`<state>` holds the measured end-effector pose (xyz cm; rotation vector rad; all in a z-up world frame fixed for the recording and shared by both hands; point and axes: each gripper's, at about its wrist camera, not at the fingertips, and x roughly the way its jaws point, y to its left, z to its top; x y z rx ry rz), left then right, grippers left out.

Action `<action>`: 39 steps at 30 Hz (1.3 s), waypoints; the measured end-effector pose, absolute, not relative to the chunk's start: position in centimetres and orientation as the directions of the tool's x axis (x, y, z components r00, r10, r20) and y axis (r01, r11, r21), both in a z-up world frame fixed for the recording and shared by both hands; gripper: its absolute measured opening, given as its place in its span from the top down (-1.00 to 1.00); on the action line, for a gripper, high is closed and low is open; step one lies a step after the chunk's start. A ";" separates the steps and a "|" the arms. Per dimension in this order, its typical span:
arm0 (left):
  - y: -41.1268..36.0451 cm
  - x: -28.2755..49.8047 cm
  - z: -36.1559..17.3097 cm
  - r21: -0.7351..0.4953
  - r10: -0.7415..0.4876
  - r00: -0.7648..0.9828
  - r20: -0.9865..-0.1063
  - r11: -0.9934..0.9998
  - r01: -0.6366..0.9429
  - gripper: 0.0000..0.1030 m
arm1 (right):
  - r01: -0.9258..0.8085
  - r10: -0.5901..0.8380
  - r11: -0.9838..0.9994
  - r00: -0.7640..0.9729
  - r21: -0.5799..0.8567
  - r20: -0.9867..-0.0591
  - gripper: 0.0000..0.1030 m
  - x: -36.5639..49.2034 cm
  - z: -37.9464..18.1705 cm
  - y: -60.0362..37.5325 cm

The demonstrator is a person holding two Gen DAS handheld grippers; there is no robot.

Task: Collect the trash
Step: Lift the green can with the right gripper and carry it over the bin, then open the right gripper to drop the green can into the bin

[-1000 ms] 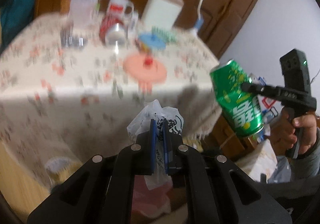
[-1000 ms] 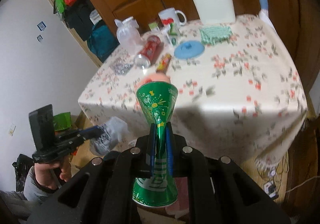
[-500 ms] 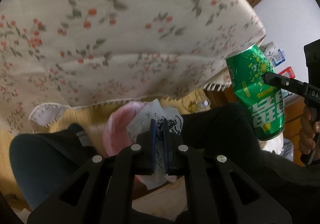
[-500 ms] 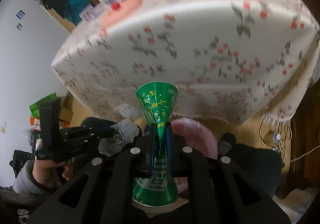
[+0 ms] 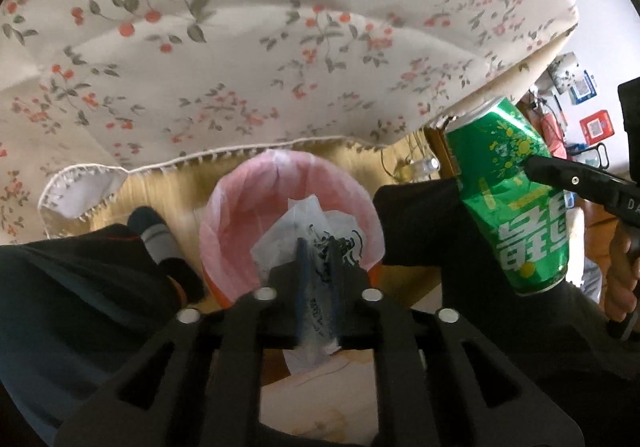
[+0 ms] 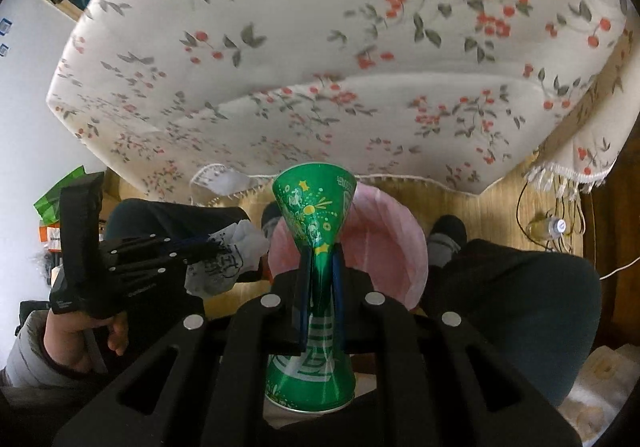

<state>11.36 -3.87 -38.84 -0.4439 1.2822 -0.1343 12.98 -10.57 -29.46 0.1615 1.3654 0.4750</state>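
My left gripper (image 5: 318,259) is shut on a crumpled white plastic wrapper (image 5: 308,223) with black print, held just above the pink-lined trash bin (image 5: 236,215) on the floor. My right gripper (image 6: 321,259) is shut on a green soda can (image 6: 312,207), pinched flat at its middle, over the same bin (image 6: 392,239). The can also shows at the right of the left wrist view (image 5: 512,191). The left gripper with the wrapper (image 6: 228,255) shows at the left of the right wrist view.
The table's flowered cloth (image 5: 280,47) hangs over the edge right behind the bin. The person's dark-trousered legs (image 5: 80,287) and socked feet (image 6: 448,235) flank the bin. A small bottle and cables (image 6: 552,227) lie on the wooden floor at right.
Both grippers have swung down from the tabletop to below the table edge. The bin has come into full view under the wrapper and the can.
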 end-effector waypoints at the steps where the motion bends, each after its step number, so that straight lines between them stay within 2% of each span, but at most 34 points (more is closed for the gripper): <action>1: -3.9 11.5 -38.9 -0.399 -0.346 0.289 -0.892 0.905 -0.147 0.43 | -0.228 0.416 0.895 0.118 0.383 -0.902 0.82 13.0 -29.9 -10.6; 2: -4.0 11.5 -38.9 -0.400 -0.346 0.292 -0.892 0.905 -0.147 0.20 | -0.227 0.414 0.896 0.113 0.382 -0.903 0.82 13.1 -30.1 -10.6; 4: -3.9 11.5 -38.8 -0.400 -0.346 0.298 -0.890 0.905 -0.144 -0.02 | -0.223 0.410 0.897 0.097 0.382 -0.907 0.82 13.0 -30.8 -10.4; 6: -3.7 11.5 -38.5 -0.394 -0.336 0.306 -0.891 0.907 -0.149 -0.13 | -0.222 0.407 0.898 0.084 0.381 -0.910 0.82 12.9 -31.5 -10.3; 8: -3.4 11.4 -38.1 -0.396 -0.333 0.318 -0.888 0.905 -0.157 -0.33 | -0.219 0.404 0.898 0.068 0.382 -0.912 0.81 12.9 -32.2 -10.2; 15: -2.4 11.0 -35.6 -0.394 -0.314 0.375 -0.872 0.905 -0.160 -0.59 | -0.221 0.395 0.898 0.023 0.380 -0.918 0.81 12.7 -34.3 -9.3; 17: -2.2 10.9 -34.8 -0.389 -0.304 0.396 -0.867 0.908 -0.156 -0.84 | -0.213 0.393 0.899 0.013 0.382 -0.919 0.81 12.6 -34.9 -9.2; 18: -2.1 10.9 -34.2 -0.389 -0.301 0.409 -0.862 0.908 -0.153 -0.89 | -0.209 0.395 0.899 0.007 0.385 -0.919 0.78 12.6 -35.2 -9.2; 20: -1.8 10.8 -32.8 -0.389 -0.297 0.434 -0.850 0.910 -0.140 -0.89 | -0.204 0.403 0.896 -0.003 0.395 -0.915 0.56 12.6 -35.6 -9.1; 22: -1.5 10.7 -31.5 -0.377 -0.285 0.451 -0.846 0.917 -0.127 -0.89 | -0.198 0.398 0.900 0.014 0.388 -0.917 -0.51 12.6 -35.6 -9.2; 23: -1.5 10.7 -31.0 -0.369 -0.277 0.459 -0.844 0.921 -0.122 -0.89 | -0.195 0.402 0.900 0.026 0.390 -0.915 -0.61 12.6 -35.5 -9.3; 29: 0.1 10.5 -25.9 -0.304 -0.197 0.544 -0.816 0.946 -0.113 -0.89 | -0.226 0.430 0.888 0.098 0.400 -0.898 -0.78 12.9 -32.8 -9.8; 34: 1.9 10.4 -20.8 -0.240 -0.111 0.629 -0.770 0.963 -0.124 -0.89 | -0.288 0.421 0.891 0.237 0.351 -0.875 -0.89 13.5 -27.5 -10.1; 39: 3.7 10.6 -16.7 -0.185 -0.049 0.685 -0.727 0.975 -0.126 -0.89 | -0.342 0.426 0.890 0.380 0.303 -0.821 -0.90 14.6 -21.3 -10.8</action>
